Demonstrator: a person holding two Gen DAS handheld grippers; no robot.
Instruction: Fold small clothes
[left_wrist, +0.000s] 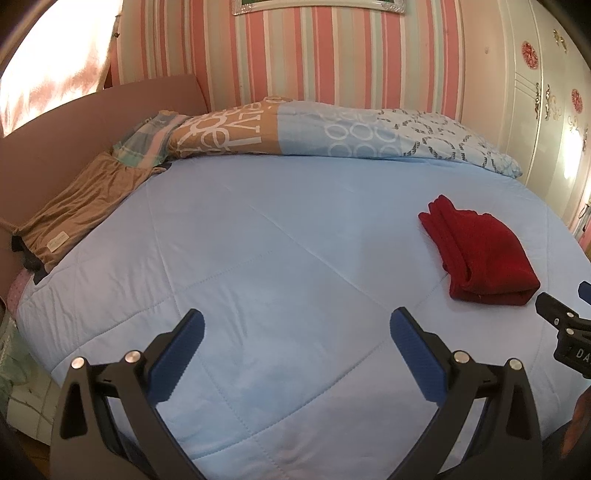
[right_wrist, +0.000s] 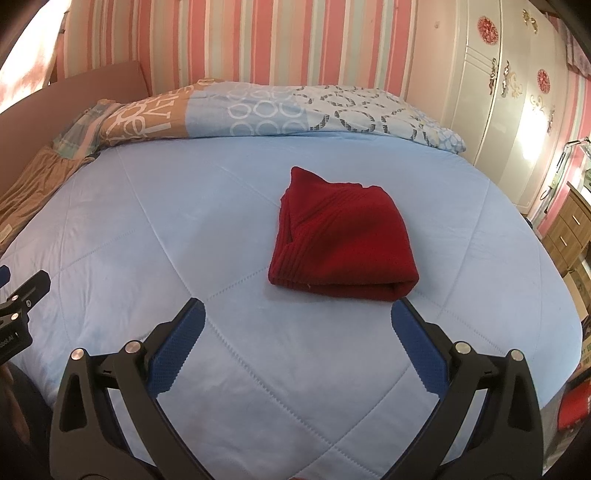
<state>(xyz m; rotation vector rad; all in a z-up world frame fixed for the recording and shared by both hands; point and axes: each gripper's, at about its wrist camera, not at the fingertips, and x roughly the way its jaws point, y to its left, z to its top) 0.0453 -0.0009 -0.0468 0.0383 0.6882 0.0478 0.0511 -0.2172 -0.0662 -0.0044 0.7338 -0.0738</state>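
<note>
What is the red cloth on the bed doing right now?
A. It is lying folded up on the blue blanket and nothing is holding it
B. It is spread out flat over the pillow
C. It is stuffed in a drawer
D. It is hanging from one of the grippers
A: the red cloth lies as a folded bundle on the blue blanket, while the right gripper and left gripper are both open and empty.

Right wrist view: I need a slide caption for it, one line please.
Open right gripper hovers before a folded dark red knit garment lying on a light blue quilted bedspread.
</note>
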